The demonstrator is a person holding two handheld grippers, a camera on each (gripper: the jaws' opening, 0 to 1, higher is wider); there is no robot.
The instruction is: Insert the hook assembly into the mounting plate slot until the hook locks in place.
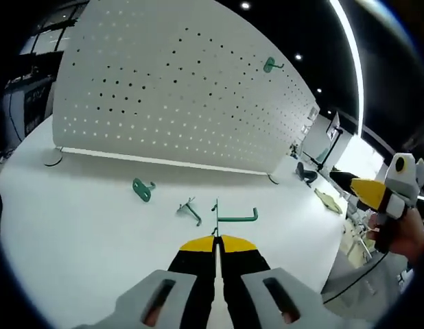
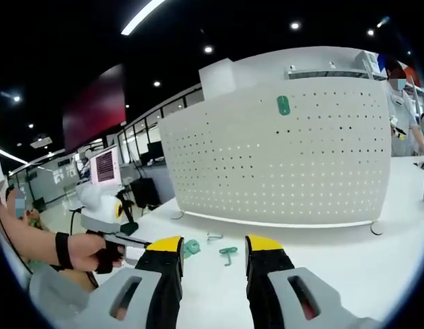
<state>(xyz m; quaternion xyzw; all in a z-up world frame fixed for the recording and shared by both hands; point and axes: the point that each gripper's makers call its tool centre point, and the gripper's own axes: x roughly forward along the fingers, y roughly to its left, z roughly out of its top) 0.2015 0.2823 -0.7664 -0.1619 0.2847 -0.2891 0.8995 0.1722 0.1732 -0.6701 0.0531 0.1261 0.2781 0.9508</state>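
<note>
My left gripper [image 1: 216, 238] is shut on a green hook assembly [image 1: 237, 218]. Its thin plate stands edge-on between the jaws and its arm points right. The white pegboard mounting plate [image 1: 178, 89] stands upright at the back of the table, some way beyond it. One green hook [image 1: 269, 65] hangs high on that board, seen too as the mounted hook [image 2: 283, 105] on the pegboard [image 2: 280, 157]. My right gripper [image 2: 215, 244] is open and holds nothing; it floats off the table's right edge as the right gripper [image 1: 394, 188], held in a hand.
Two loose green hooks [image 1: 142, 188] [image 1: 190, 209] lie on the white table [image 1: 75, 226] before the board, also visible as loose hooks [image 2: 192, 247] [image 2: 228, 253]. The left gripper [image 2: 126, 229] sits in a person's hand. Another person [image 2: 404, 103] stands far right.
</note>
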